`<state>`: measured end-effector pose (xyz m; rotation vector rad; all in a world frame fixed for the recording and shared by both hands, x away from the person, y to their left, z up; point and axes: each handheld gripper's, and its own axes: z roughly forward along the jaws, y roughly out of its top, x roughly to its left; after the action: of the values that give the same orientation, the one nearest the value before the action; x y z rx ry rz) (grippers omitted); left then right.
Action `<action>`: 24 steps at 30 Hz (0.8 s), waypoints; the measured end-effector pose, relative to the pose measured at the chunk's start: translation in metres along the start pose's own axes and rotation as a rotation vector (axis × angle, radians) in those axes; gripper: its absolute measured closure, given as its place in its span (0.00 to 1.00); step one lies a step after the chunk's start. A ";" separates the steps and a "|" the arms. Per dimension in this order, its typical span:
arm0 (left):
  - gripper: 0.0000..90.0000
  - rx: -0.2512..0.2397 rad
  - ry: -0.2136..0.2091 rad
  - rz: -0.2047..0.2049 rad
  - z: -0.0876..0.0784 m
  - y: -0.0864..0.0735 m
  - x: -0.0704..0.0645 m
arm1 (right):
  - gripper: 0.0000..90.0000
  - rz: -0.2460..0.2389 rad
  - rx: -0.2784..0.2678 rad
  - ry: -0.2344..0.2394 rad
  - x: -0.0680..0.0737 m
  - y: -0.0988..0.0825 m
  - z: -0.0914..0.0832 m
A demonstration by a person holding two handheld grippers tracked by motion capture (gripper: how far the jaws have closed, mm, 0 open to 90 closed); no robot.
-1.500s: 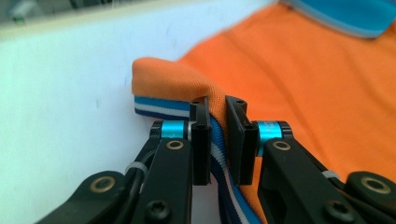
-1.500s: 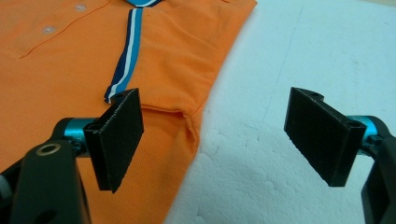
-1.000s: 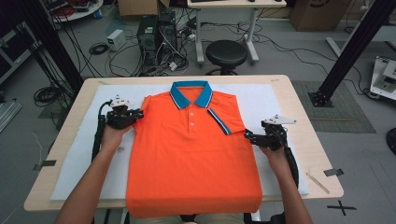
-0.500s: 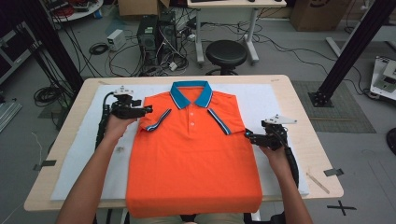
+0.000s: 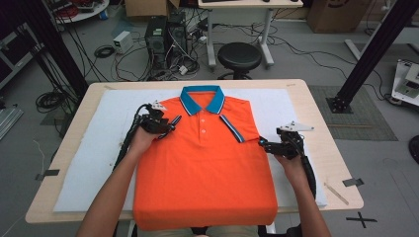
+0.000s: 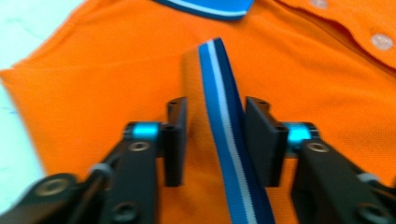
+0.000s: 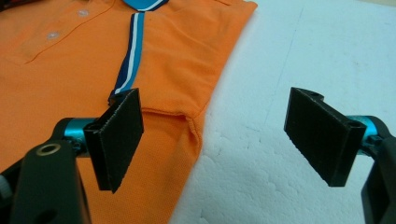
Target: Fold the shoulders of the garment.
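Note:
An orange polo shirt [image 5: 202, 168] with a blue collar [image 5: 201, 98] lies flat on a white foam board [image 5: 99, 148]. Both sleeves are folded inward. My left gripper [image 5: 170, 123] sits on the shirt's left shoulder. Its jaws have just been closing, and the left sleeve's blue-and-white striped cuff [image 6: 224, 121] stands between them. The pads are close beside the cuff and do not clearly press it, so the left gripper [image 6: 215, 135] is open. My right gripper [image 5: 262, 143] rests open at the shirt's right edge. In its own view the right gripper [image 7: 229, 135] has one jaw over the shirt [image 7: 70, 70] and one over the foam.
The foam board covers most of a wooden table [image 5: 336, 163]. A black stool [image 5: 239, 55], computer cases and cables stand on the floor beyond the far edge. Black frame posts rise at the left and right. Tape marks sit near the table's front right corner.
The left sleeve has been folded in over the chest. My left gripper has since moved right onto the shoulder, over the striped cuff. My right gripper has stayed put.

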<state>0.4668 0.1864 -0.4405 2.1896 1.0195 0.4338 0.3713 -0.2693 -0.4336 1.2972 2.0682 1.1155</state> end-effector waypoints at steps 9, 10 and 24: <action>0.97 -0.058 0.013 -0.074 -0.006 0.004 0.005 | 0.22 0.002 0.000 0.001 -0.001 0.000 0.000; 0.97 -0.065 0.011 -0.092 -0.007 0.004 0.006 | 0.22 0.002 0.000 0.001 -0.001 0.000 0.000; 0.61 -0.223 -0.021 -0.269 -0.019 0.006 0.012 | 0.22 0.005 -0.001 0.003 -0.002 -0.001 0.000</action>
<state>0.4676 0.2008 -0.4225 1.8265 1.1752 0.3795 0.3715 -0.2711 -0.4339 1.3014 2.0672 1.1217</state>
